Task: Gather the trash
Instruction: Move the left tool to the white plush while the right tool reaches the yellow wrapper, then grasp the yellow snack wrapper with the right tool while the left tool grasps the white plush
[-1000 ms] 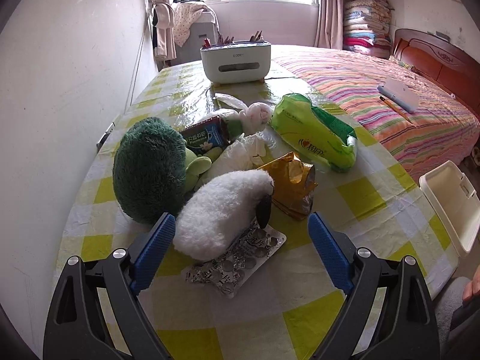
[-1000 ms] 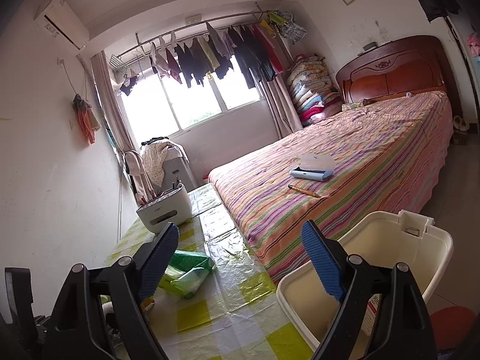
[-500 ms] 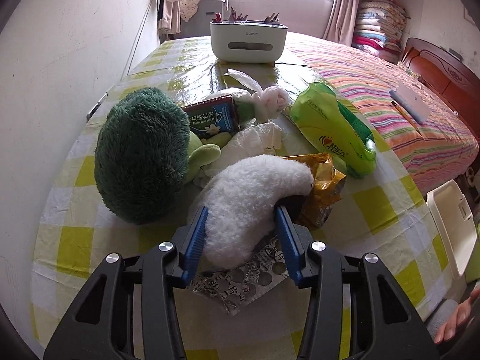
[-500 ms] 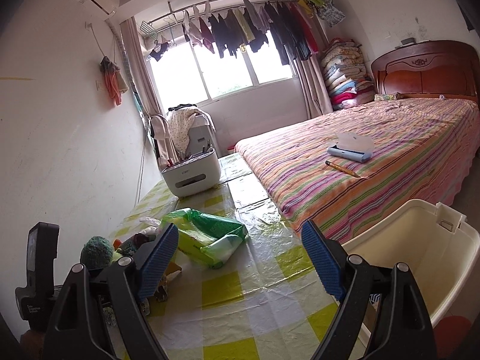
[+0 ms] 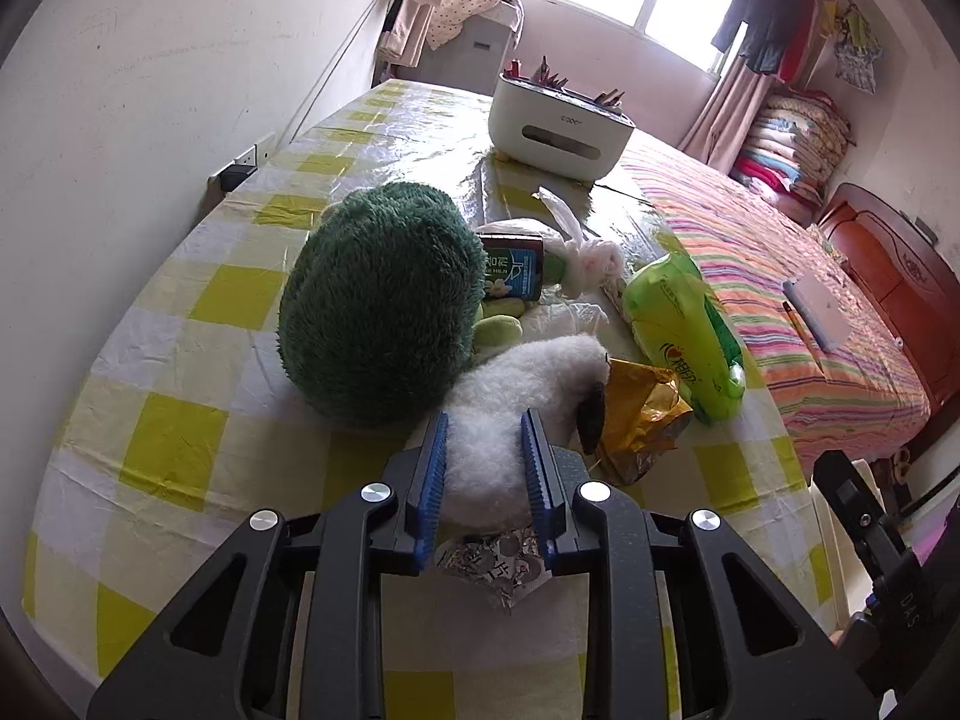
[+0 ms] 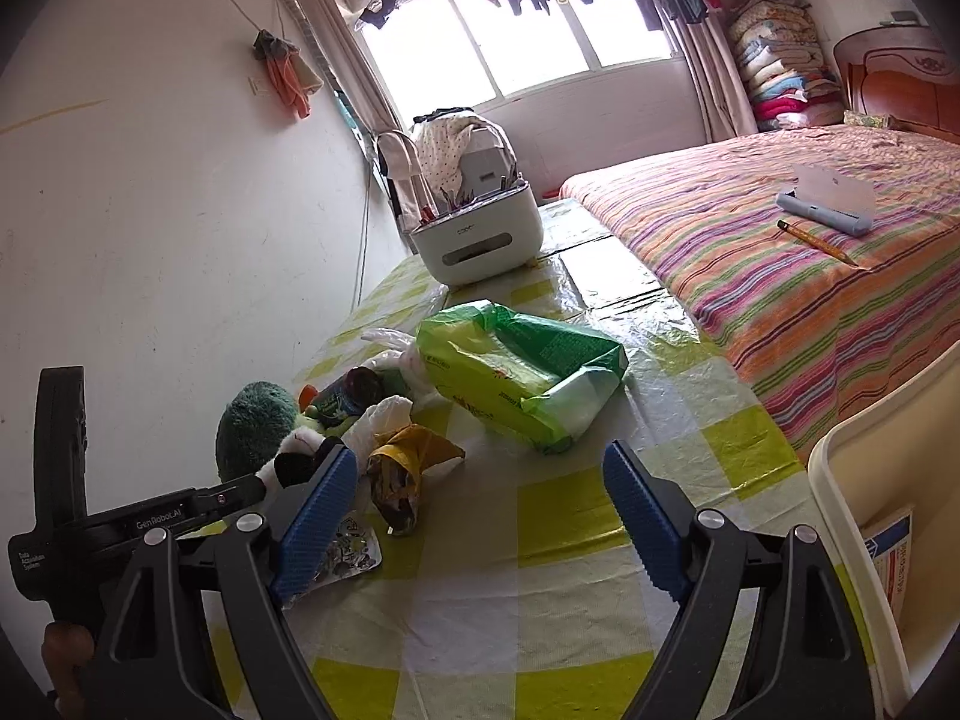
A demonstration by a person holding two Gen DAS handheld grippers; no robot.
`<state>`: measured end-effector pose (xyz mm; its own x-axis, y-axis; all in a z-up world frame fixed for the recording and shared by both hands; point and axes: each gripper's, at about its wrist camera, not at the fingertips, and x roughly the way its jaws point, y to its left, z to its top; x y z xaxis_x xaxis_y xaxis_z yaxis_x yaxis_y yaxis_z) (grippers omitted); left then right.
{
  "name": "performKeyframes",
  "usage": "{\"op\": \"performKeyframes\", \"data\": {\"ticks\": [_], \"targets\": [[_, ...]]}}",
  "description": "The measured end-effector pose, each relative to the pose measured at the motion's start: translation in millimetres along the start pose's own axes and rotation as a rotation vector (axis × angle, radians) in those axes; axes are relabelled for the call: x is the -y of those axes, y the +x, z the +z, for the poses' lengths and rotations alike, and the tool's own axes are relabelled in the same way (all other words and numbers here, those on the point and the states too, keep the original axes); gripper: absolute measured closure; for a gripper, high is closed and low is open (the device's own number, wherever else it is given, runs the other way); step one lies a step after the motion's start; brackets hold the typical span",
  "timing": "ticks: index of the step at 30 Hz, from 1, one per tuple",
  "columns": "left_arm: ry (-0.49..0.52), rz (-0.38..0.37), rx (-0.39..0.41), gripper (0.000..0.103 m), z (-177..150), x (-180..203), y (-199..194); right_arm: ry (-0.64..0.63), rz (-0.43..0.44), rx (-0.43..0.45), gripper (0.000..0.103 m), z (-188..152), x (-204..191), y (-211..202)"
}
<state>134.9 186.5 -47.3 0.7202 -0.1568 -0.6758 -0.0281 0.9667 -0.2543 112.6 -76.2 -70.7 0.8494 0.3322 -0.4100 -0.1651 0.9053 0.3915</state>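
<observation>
The white plush toy (image 5: pixel 528 384), lying mid-table among wrappers, is being squeezed between the just-closing jaws of the left gripper (image 5: pixel 483 480), seemingly to uncover the foil wrapper (image 5: pixel 498 564) near the table's front edge. The right gripper (image 6: pixel 474 516) is being held wide apart, empty; lifting is judged next.

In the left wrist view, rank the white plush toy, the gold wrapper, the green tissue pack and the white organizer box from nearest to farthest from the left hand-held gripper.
1. White plush toy: between the left hand-held gripper pads.
2. Gold wrapper: just right.
3. Green tissue pack: farther right.
4. White organizer box: far end of the table.
</observation>
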Motion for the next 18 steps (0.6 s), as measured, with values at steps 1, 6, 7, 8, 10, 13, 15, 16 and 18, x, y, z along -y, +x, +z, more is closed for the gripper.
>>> {"op": "performKeyframes", "data": {"ticks": [1,6,7,8,10,13,15,16,18], "targets": [[-0.002,0.000,0.014,0.082,0,0,-4,-0.006,0.010,-0.018,0.021,-2,-3,4],[0.027,0.014,0.038,0.084,0,3,-10,-0.068,0.023,-0.111,0.021,-8,-25,32],[0.030,0.013,0.032,0.085,0,5,-9,-0.086,0.017,-0.127,0.021,-9,-29,38],[0.031,0.008,0.023,0.086,-1,5,-7,-0.098,0.013,-0.143,0.021,-10,-33,43],[0.025,-0.003,0.015,0.088,-1,4,-7,-0.106,0.024,-0.159,0.021,-10,-38,49],[0.000,-0.016,0.013,0.091,-1,-2,-8,-0.123,0.008,-0.192,0.021,-10,-43,60],[-0.026,-0.025,0.006,0.093,0,-8,-7,-0.124,0.003,-0.219,0.022,-9,-45,68],[-0.035,-0.029,0.001,0.093,0,-11,-6,-0.123,0.002,-0.232,0.022,-9,-45,72],[-0.052,-0.034,-0.001,0.094,0,-14,-6,-0.118,0.005,-0.252,0.022,-9,-46,79]]}}
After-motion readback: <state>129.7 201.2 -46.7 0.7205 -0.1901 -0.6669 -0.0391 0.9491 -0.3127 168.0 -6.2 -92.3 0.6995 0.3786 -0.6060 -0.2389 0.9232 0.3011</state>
